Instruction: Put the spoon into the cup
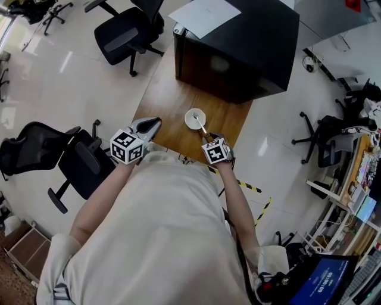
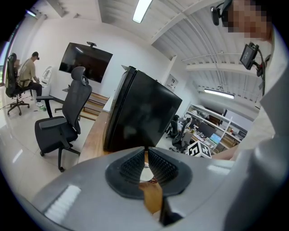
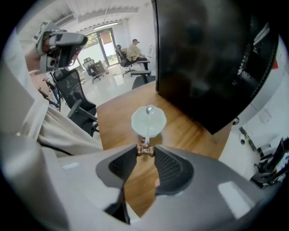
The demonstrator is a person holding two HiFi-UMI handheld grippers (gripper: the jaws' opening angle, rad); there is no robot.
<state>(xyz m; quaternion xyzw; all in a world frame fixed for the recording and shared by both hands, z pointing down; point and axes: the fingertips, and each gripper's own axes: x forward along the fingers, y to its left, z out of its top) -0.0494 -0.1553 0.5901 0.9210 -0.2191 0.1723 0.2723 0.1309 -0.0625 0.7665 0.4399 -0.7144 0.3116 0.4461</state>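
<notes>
Between the fingers of the right gripper (image 3: pixel 145 151) sits the brown, knobbly end of the spoon (image 3: pixel 147 131). The fingers are clenched on it from both sides. The spoon's thin pale handle runs straight away from the fingertips. Its round end is over the far side of the cup (image 3: pixel 157 121), but I cannot tell if it touches the cup. The cup is white and round. It stands just past the right fingertips on the brown wooden worktop (image 3: pixel 189 133).

In the head view, the left gripper (image 1: pixel 150 124) is over the near left corner of the worktop. It is off to the left of the right fingers and well apart from them. Its fingers are pressed together at the tips, with nothing between them. A bit of the white cup shows through the thin slit behind those tips. So the cup is ahead of the left fingers and a little to their right.

Farther out from both pairs of fingers, past the cup, a big black box (image 1: pixel 238 50) stands on the far end of the worktop. A white sheet of paper (image 1: pixel 203 16) lies on top of it. Left of the left fingers and farther off, a black office chair (image 2: pixel 67 119) stands on the pale shiny floor (image 2: pixel 27 149). Beyond the chair a dark screen (image 2: pixel 87 62) hangs on the wall, and a person (image 2: pixel 28 72) sits far away.
</notes>
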